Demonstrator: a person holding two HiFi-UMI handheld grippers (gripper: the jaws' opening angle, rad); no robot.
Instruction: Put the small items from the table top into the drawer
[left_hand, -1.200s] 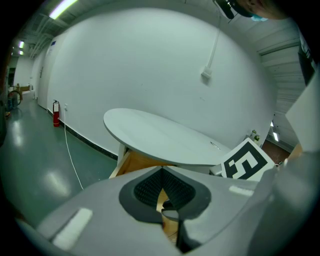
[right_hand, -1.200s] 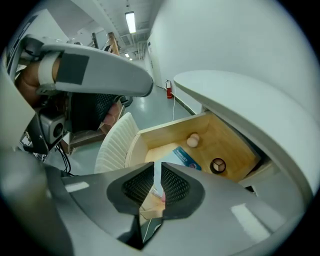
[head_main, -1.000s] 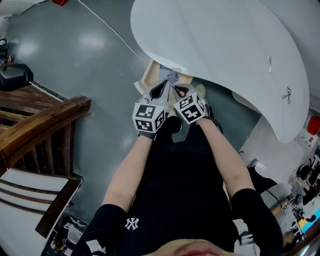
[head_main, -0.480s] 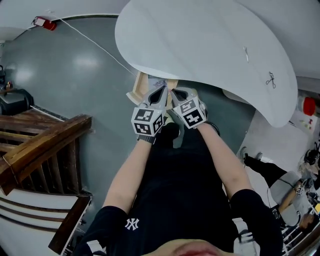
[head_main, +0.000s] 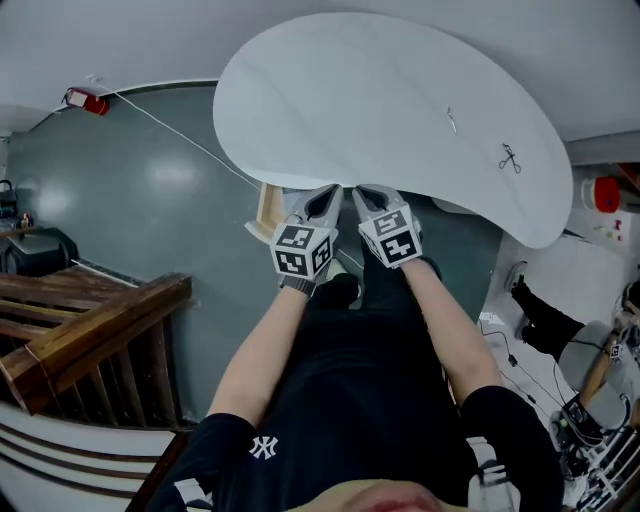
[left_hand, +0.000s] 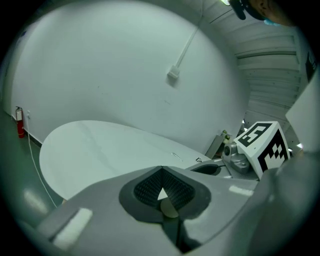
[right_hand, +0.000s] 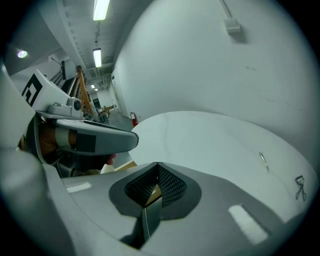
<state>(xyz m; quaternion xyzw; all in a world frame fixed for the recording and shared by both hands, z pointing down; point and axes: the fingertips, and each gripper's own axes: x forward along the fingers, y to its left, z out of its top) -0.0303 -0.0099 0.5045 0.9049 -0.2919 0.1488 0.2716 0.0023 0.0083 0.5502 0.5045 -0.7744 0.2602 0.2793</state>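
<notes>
Pale wooden drawer is mostly hidden under the white kidney-shaped table top. Only one corner shows, just left of the left gripper; its contents are out of sight.

Left gripper: jaws together at the tips. A pale patch sits in the small gap behind the pads; cannot tell what it is. Right gripper: jaws likewise closed, tan wood glimpsed through the gap.

Half a second ago more of the drawer stuck out, and a second ago its inside showed. Both grippers are now up at the table's near edge.

Toward the far right of the top lie a thin metal clip and a small dark scissors-shaped item, too small to identify.

Grey floor lies open to the left. The dark wooden slatted chair is well apart.
</notes>
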